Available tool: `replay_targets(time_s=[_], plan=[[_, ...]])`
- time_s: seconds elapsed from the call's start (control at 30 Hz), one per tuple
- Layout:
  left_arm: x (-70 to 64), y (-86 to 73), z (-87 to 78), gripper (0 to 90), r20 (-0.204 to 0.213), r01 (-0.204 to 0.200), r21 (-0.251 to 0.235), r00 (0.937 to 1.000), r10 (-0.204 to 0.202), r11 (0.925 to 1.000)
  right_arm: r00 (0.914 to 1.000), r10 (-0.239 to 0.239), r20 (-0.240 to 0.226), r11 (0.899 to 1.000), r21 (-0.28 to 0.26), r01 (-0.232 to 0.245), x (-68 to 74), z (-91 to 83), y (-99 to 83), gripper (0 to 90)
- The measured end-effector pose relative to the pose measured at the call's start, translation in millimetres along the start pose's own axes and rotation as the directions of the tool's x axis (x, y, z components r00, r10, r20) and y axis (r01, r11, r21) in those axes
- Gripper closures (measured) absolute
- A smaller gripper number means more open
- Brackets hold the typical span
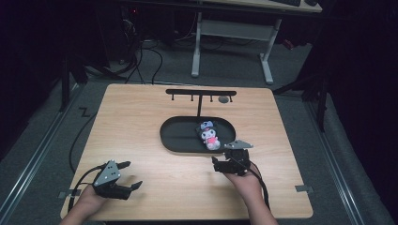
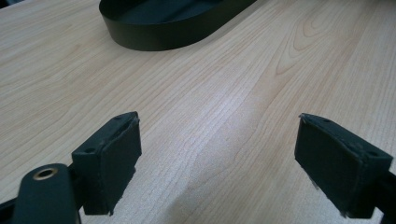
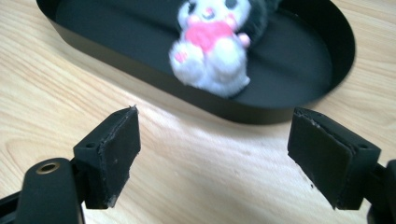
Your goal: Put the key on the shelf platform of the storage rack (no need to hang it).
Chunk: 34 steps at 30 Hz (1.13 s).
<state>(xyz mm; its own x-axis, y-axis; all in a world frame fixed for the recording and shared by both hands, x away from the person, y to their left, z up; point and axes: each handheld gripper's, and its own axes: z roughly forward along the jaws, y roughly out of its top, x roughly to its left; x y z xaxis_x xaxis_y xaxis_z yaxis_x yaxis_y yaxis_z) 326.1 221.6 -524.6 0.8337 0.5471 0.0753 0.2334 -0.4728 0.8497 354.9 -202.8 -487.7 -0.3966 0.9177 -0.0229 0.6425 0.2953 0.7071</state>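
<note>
A plush toy is lying at the right end of a black oval tray on the wooden table. The right gripper is hovering just in front of the tray, its jaws spread wide and pointing at the toy. The left gripper is sitting near the table's front left corner, jaws likewise spread, holding nothing.

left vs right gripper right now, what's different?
The right gripper sits just short of the black tray, jaws pointed at the plush toy lying inside; the left gripper is near the table's front left corner, far from the tray, facing bare wood. Both are hand-held, with jaws wide open and holding nothing.
</note>
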Motion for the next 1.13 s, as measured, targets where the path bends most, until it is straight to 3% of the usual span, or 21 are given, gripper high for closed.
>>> replay_targets(time_s=[0.37, 0.47, 0.57, 0.73, 0.83, 1.13], plan=[[0.4, 0.0, -0.1, 15.5, 0.001, 0.002, -0.001, 1.0, -0.002, 1.0, 1.0, 0.008, 0.0, 0.994, -0.113, -0.008, 1.8, -20.6, -39.3, 15.5], [0.4, 0.0, -0.1, 15.6, 0.002, 0.002, -0.001, 1.0, -0.002, 1.0, 0.9998, 0.018, -0.007, 0.988, -0.155, -0.019, 6.0, -28.5, -48.8, 15.1], [0.0, 0.0, -0.1, 15.5, 0.002, -0.001, -0.002, 1.0, 0.001, 1.0, 0.9998, 0.01, 0.017, 0.979, -0.206, -0.007, 11.0, -36.7, -64.8, 15.1], [0.7, 0.1, 0.0, 15.5, 0.006, 0.003, -0.001, 1.0, -0.003, 1.0, 0.999, -0.002, 0.045, 0.983, -0.184, 0.01, 11.5, -40.4, -81.9, 15.1], [0.2, 0.1, 0.1, 15.5, 0.005, 0.0, -0.001, 1.0, 0.0, 1.0, 0.999, 0.03, 0.034, 0.982, -0.19, -0.023, 8.9, -40.1, -82.5, 15.1], [-0.3, -0.1, -0.6, 15.5, 0.007, -0.009, 0.002, 0.9999, 0.009, 1.0, 0.9992, 0.008, 0.038, 0.983, -0.184, -0.001, 11.9, -36.5, -80.8, 15.2]])
